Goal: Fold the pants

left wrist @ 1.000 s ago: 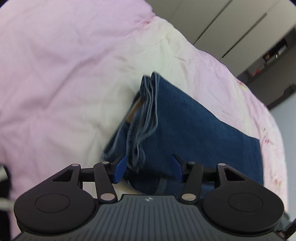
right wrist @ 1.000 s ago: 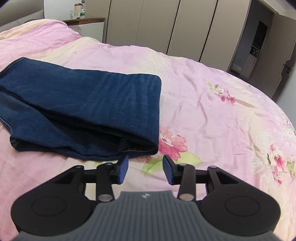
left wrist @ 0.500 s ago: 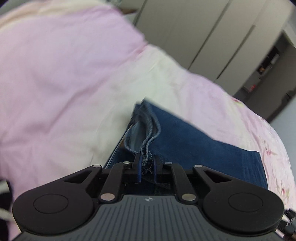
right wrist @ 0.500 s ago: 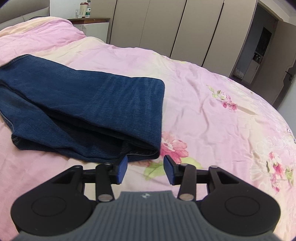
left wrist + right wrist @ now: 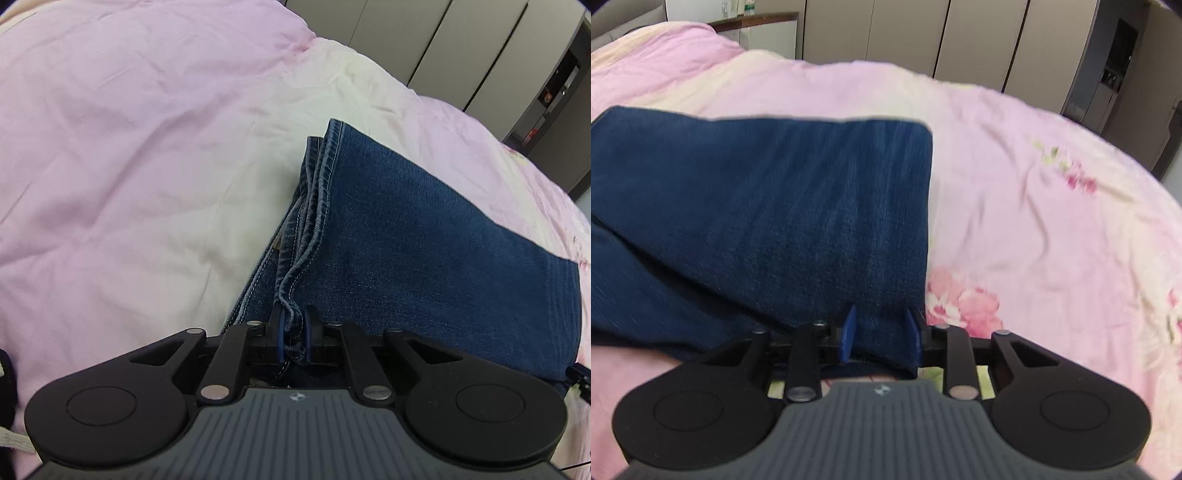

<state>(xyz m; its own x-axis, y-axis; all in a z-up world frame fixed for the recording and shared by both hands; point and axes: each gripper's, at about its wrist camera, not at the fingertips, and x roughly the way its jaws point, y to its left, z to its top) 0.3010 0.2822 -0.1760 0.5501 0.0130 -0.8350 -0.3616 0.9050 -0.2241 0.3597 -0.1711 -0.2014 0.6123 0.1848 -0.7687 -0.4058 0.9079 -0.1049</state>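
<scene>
One pants (image 5: 424, 236) (folded denim); one bedspread (image 5: 129, 147); two grippers

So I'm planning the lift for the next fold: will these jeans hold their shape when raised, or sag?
The jeans will probably sag: they are soft layered denim, already draping over the duvet. The stack looks thick, so fairly heavy. The left tongs pinch only the hem edges; lower layers may slip free. The right tongs straddle the folded corner.
</scene>
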